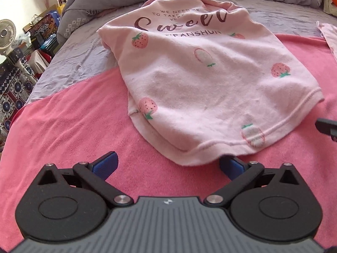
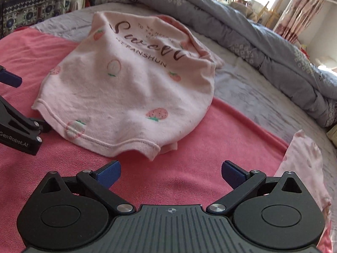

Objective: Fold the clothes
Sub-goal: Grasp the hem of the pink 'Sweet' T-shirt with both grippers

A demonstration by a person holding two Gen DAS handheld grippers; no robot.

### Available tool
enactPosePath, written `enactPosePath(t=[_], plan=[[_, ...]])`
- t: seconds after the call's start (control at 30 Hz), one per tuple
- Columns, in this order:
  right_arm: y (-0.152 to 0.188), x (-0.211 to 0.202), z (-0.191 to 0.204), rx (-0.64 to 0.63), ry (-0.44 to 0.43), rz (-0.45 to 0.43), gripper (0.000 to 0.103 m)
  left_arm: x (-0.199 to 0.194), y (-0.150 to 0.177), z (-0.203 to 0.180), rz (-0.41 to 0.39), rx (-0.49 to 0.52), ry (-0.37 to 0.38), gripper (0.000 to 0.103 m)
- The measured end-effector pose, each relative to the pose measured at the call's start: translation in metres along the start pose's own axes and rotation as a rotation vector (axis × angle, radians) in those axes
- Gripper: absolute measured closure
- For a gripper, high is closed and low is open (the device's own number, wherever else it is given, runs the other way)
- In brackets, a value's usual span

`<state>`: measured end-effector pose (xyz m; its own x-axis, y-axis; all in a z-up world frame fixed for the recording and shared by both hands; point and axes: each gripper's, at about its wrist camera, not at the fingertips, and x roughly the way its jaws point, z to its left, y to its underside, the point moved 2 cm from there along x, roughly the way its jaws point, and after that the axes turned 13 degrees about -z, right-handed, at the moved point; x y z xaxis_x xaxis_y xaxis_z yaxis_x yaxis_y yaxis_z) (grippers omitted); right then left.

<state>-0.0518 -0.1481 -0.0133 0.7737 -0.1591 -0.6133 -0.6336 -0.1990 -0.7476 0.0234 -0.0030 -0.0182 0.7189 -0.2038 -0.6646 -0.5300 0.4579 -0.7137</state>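
The pink shirt point(image 1: 200, 80) lies with its sleeves tucked under, its bottom half not folded up, and both the left tongs point(image 1: 168, 165) and right tongs point(image 2: 171, 172) are wide and hold nothing.

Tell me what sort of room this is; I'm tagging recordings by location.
Most likely a lived-in bedroom: the pink strawberry T-shirt lies on a pink blanket spread over a bed with a rumpled grey quilt, with a small fan and clutter alongside.

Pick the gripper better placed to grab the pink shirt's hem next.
Left. The left gripper is open with the pink shirt hem right at its fingertips; the right gripper, also open, sits further back from it.
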Motion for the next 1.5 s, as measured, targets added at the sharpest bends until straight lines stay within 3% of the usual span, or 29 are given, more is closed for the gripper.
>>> enactPosePath(t=[0.3, 0.6, 1.0, 1.07, 1.13, 1.23, 1.37, 1.5], plan=[[-0.012, 0.030, -0.001, 0.014, -0.021, 0.136, 0.000, 0.016, -0.012, 0.002, -0.018, 0.004, -0.048, 0.000], [-0.011, 0.035, -0.002, 0.020, -0.037, 0.131, 0.000, 0.018, -0.013, -0.002, -0.002, 0.012, -0.056, 0.000], [-0.010, 0.036, -0.003, 0.032, -0.068, 0.138, 0.000, 0.014, -0.025, 0.007, -0.042, -0.092, -0.033, 0.004], [-0.010, 0.035, -0.003, 0.033, -0.074, 0.135, 0.000, 0.012, -0.028, 0.010, -0.053, -0.114, -0.027, 0.011], [-0.011, 0.031, -0.003, 0.038, -0.084, 0.115, 0.000, 0.007, -0.033, 0.017, -0.074, -0.167, -0.003, 0.028], [-0.015, 0.016, -0.003, 0.056, -0.114, 0.048, 0.000, 0.004, -0.040, 0.029, -0.083, -0.258, 0.032, 0.045], [-0.021, 0.000, 0.006, 0.036, -0.140, -0.029, 0.000, 0.004, -0.049, 0.041, -0.086, -0.318, 0.027, 0.048], [-0.027, 0.010, 0.018, -0.014, -0.075, -0.067, 0.000, -0.004, -0.058, 0.047, -0.131, -0.319, 0.015, 0.048]])
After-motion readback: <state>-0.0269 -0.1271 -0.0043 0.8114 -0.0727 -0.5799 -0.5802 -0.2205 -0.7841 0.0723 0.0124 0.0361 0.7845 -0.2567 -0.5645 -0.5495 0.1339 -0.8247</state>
